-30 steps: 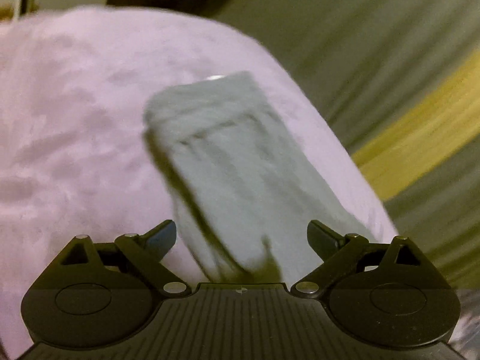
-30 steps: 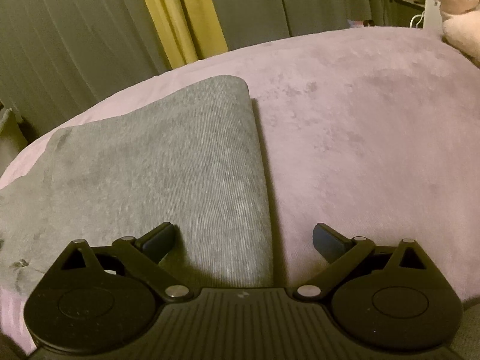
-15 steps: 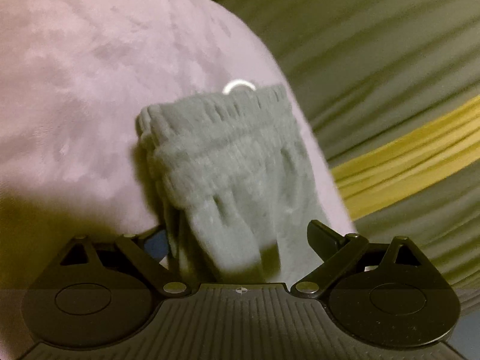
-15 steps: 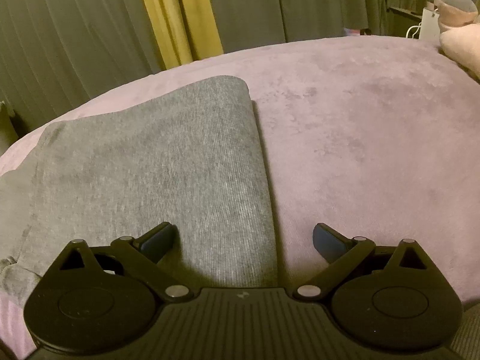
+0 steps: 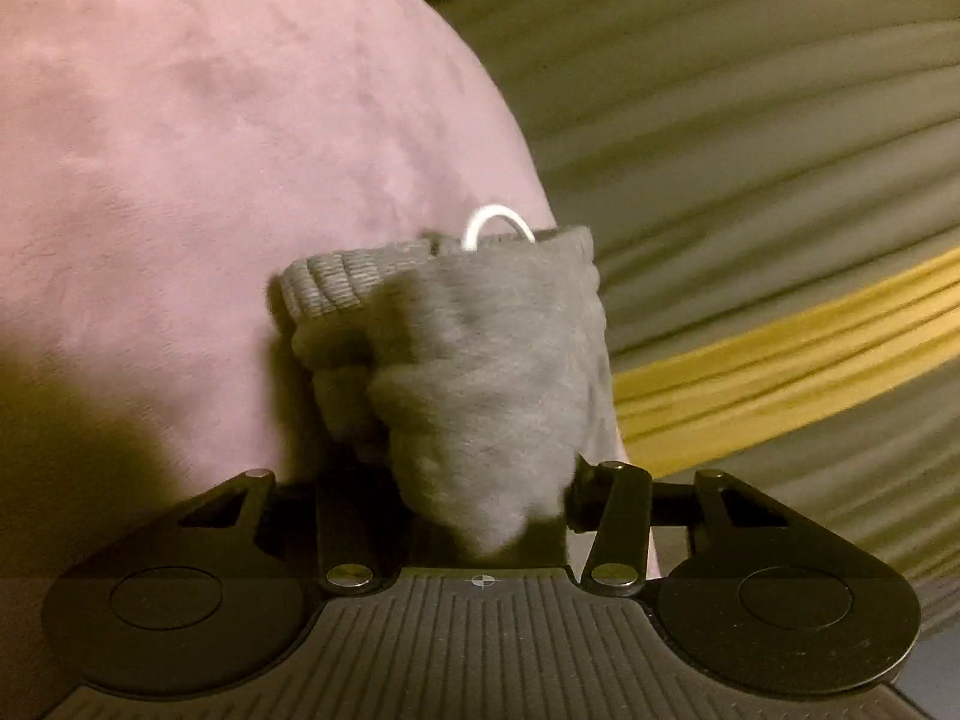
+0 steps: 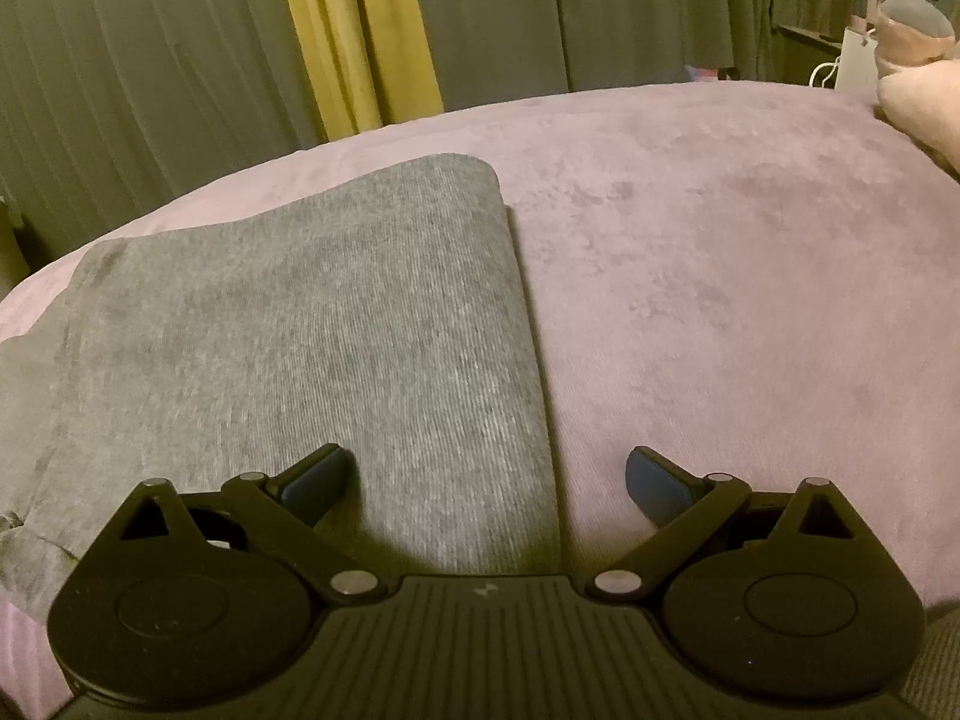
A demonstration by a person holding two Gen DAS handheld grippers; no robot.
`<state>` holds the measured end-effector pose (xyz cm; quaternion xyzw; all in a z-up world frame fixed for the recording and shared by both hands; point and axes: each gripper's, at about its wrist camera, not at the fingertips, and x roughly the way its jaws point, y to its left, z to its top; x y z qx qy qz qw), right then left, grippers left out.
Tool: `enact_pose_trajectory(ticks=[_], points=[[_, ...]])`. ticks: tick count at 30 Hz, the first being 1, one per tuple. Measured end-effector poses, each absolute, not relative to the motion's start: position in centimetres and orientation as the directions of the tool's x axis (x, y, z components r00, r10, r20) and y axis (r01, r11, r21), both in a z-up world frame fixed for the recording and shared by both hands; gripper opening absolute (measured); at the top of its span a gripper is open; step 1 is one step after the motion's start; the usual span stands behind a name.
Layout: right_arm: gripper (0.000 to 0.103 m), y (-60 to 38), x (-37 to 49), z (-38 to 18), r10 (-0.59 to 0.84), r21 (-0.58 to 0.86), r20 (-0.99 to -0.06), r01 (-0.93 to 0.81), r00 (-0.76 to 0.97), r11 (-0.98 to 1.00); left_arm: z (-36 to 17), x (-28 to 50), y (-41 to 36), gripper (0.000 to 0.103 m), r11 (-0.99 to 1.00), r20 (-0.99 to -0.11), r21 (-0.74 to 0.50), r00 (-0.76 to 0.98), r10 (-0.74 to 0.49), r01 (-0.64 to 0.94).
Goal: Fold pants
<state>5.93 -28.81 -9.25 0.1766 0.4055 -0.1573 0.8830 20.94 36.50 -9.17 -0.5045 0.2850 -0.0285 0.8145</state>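
Note:
The grey pants (image 6: 300, 330) lie folded on the pink bed cover (image 6: 720, 300), with a straight folded edge on their right side. My right gripper (image 6: 487, 480) is open and empty, low over that edge, its left finger over the cloth and its right finger over the cover. In the left wrist view my left gripper (image 5: 480, 498) is shut on the bunched waistband end of the pants (image 5: 480, 372) and holds it up off the bed cover (image 5: 210, 180). A white drawstring loop (image 5: 497, 222) sticks out at the top of the waistband.
Grey-green curtains with a yellow panel (image 6: 354, 36) hang behind the bed. A pink pillow (image 6: 924, 102) and a plush toy (image 6: 912, 24) sit at the far right. The bed's edge (image 5: 510, 138) runs just beyond the held waistband.
My left gripper has shut on the waistband end and gathered it into a bunch, lifting it. My right gripper has stayed open over the folded edge, barely moving.

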Motion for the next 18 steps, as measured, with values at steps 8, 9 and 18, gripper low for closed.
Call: enact_pose_trajectory(ticks=[8, 9, 18], points=[[0.098, -29.2, 5.8, -8.0, -0.134, 0.196, -0.769, 0.429, 0.625, 0.882, -3.3, 20.2, 33.6, 0.025, 0.631, -0.400, -0.762, 0.872, -0.282, -0.145], [0.098, -29.3, 5.6, -7.7, -0.139, 0.201, -0.757, 0.431, 0.639, 0.880, -1.8, 19.9, 32.8, 0.025, 0.666, -0.388, -0.737, 0.877, -0.283, -0.111], [0.098, -33.0, 2.7, -3.7, -0.188, 0.373, -0.632, 0.508, 0.752, 0.776, 11.3, 15.7, 16.2, 0.026, 0.797, -0.220, -0.473, 0.827, -0.518, 0.374]])
